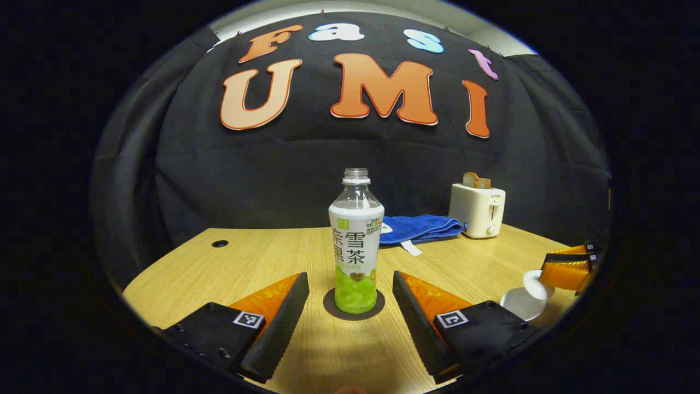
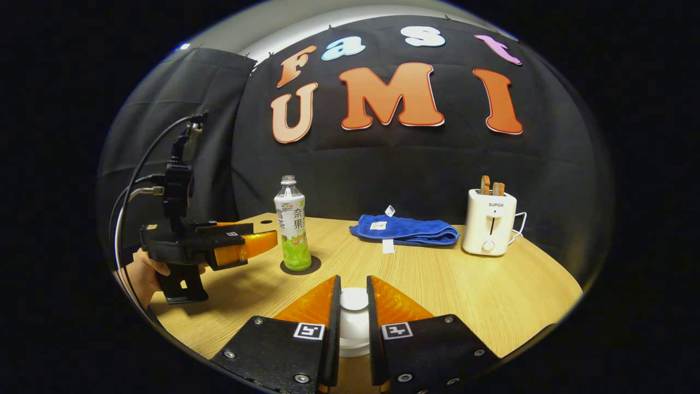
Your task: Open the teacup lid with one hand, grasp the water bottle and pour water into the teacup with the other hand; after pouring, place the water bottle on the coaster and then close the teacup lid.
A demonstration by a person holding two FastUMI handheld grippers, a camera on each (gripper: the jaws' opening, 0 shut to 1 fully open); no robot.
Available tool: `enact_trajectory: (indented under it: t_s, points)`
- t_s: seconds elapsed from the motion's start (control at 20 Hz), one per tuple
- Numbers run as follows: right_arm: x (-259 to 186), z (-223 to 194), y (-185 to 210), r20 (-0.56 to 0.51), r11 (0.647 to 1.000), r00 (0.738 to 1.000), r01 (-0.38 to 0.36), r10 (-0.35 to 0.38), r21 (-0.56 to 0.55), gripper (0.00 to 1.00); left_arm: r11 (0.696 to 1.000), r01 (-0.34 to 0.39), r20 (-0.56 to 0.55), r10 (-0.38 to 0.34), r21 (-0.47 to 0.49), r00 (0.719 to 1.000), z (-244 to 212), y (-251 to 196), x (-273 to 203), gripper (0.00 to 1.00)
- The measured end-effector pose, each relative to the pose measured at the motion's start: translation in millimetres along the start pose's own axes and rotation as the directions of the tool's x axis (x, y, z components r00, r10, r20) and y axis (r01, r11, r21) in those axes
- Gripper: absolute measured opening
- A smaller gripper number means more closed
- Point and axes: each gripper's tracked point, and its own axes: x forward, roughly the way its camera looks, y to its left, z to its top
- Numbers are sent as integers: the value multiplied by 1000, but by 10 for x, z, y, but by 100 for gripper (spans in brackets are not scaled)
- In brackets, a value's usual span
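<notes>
black cloth wall behind a light wooden table, pale ceiling strip above

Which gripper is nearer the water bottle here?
Left. The left gripper sits open just in front of the water bottle on its coaster, jaws either side. The right gripper is off by the teacup lid.

Bright overhead light, soft shadows, edges bowed

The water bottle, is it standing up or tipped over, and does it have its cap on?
Upright: the water bottle stands on the dark coaster, neck straight up. No cap shows on its bare threaded mouth.
</notes>
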Motion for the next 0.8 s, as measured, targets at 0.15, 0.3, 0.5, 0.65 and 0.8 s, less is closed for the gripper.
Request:
enact_trajectory:
  t_s: [0.15, 0.3, 0.5, 0.65, 0.8]
  points:
    - [42, -118, 62, -22, 1000, 1000, -14, 13, -7, 23, 1000, -15, 17, 15, -14, 1000, 56, 62, -142, 98]
    - [47, -204, 71, -37, 1000, 999, -15, 15, 8, 24, 998, -32, -19, 31, -56, 999, -97, 169, -222, 98]
    - [71, -253, 67, -40, 999, 999, -3, 1, -33, 23, 992, -65, -41, 61, -105, 997, -196, 286, -321, 98]
    - [78, -247, 57, -30, 999, 999, 14, -15, -53, 23, 991, -80, -29, 77, -104, 997, -149, 315, -404, 99]
    - [45, -227, 93, -24, 999, 1000, 3, -4, -50, 31, 992, -84, -8, 83, -94, 996, -59, 309, -498, 98]
